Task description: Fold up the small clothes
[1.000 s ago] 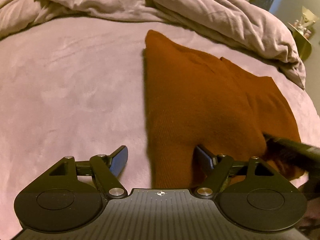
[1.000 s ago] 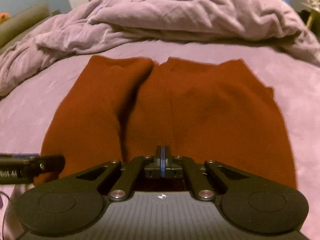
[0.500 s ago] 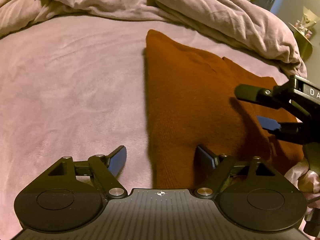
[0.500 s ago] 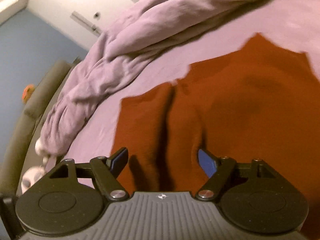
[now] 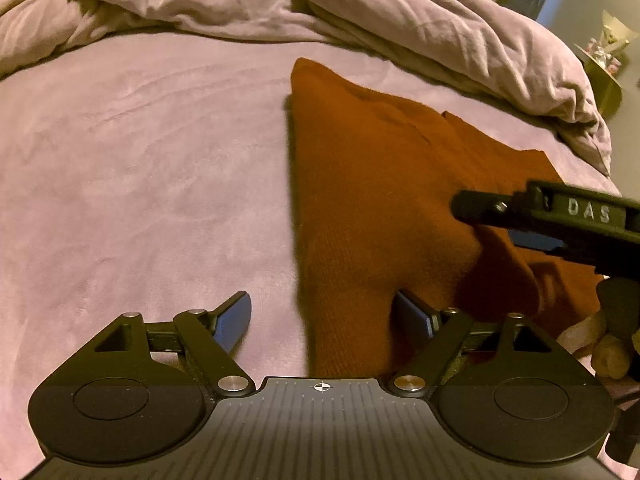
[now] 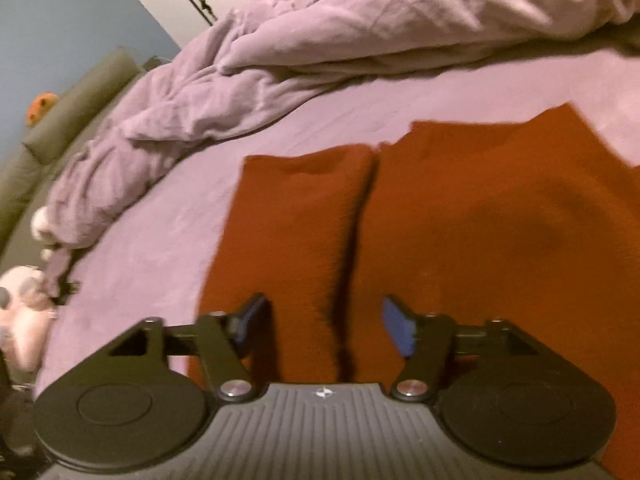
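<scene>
A rust-orange knit garment lies flat on the lilac bed sheet, partly folded, with a dark fold line down its middle in the right wrist view. My left gripper is open and empty, straddling the garment's near left edge. My right gripper is open and empty, low over the near part of the garment at the fold line. It also shows in the left wrist view, hovering above the garment's right side.
A crumpled lilac duvet is heaped along the far side of the bed. A grey headboard or cushion and soft toys lie to the left. A small side table stands far right.
My right gripper went from shut to open, lifted off the garment's near edge and swung left and tilted. The left gripper and the garment stayed put.
</scene>
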`<state>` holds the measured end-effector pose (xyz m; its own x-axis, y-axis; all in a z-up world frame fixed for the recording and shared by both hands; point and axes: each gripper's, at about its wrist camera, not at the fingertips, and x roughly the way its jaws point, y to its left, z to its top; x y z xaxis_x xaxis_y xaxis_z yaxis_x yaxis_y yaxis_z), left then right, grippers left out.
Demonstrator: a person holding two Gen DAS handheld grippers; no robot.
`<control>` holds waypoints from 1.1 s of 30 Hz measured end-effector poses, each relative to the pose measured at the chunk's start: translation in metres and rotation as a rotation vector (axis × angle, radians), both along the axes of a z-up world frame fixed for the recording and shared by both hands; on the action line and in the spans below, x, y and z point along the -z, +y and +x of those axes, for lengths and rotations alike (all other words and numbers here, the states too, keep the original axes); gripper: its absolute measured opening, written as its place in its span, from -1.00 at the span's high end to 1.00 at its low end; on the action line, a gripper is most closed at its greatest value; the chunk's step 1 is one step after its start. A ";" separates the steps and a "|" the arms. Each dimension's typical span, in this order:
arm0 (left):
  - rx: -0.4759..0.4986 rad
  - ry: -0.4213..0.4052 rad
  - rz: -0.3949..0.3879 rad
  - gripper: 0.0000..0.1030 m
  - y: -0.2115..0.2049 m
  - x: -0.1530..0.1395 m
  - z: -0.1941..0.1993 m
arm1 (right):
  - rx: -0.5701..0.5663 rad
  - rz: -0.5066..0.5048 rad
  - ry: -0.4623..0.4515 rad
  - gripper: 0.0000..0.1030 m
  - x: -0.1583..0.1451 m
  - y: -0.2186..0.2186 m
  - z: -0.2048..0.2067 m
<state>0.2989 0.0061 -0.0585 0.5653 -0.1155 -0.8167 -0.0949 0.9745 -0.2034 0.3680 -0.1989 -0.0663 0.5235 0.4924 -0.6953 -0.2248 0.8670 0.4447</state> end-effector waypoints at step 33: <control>-0.026 0.006 -0.029 -0.74 0.003 0.002 -0.006 | -0.016 0.230 0.064 0.15 0.017 -0.013 0.025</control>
